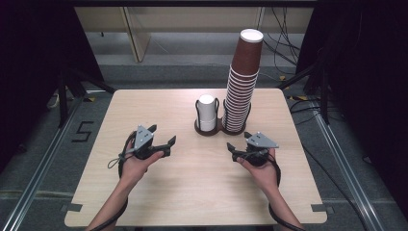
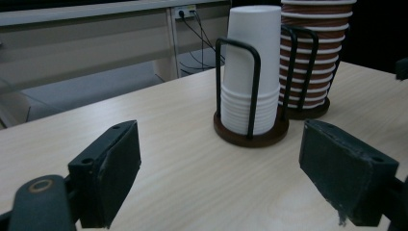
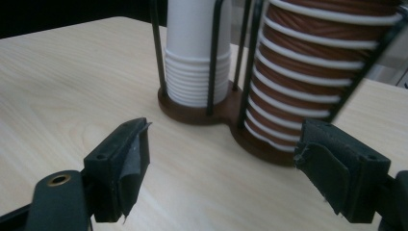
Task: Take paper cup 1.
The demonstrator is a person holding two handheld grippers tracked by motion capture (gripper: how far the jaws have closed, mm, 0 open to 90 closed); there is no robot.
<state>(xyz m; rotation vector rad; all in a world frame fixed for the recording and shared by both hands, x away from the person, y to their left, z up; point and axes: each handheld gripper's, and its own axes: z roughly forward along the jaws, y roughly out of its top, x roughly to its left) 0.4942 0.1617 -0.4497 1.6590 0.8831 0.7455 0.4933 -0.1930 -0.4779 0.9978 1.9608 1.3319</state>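
- Two grippers, left gripper (image 1: 160, 137) and right gripper (image 1: 238, 142), hover with jaws apart, empty.
- White cup stack (image 1: 207, 113) and brown cup stack (image 1: 242, 86) stand in holder (image 1: 208, 131) beyond them.
- Brown stack's top is cut off in both gripper views.

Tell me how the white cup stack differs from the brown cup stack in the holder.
Colour: the white cup stack is plain white; the brown cup stack is brown with white rims. Height: the white stack barely tops the holder's black wire loops, while the brown one towers far above them. Pose: the white stack stands straight; the brown one leans slightly. Both sit upside down, side by side on the same dark round-based holder.
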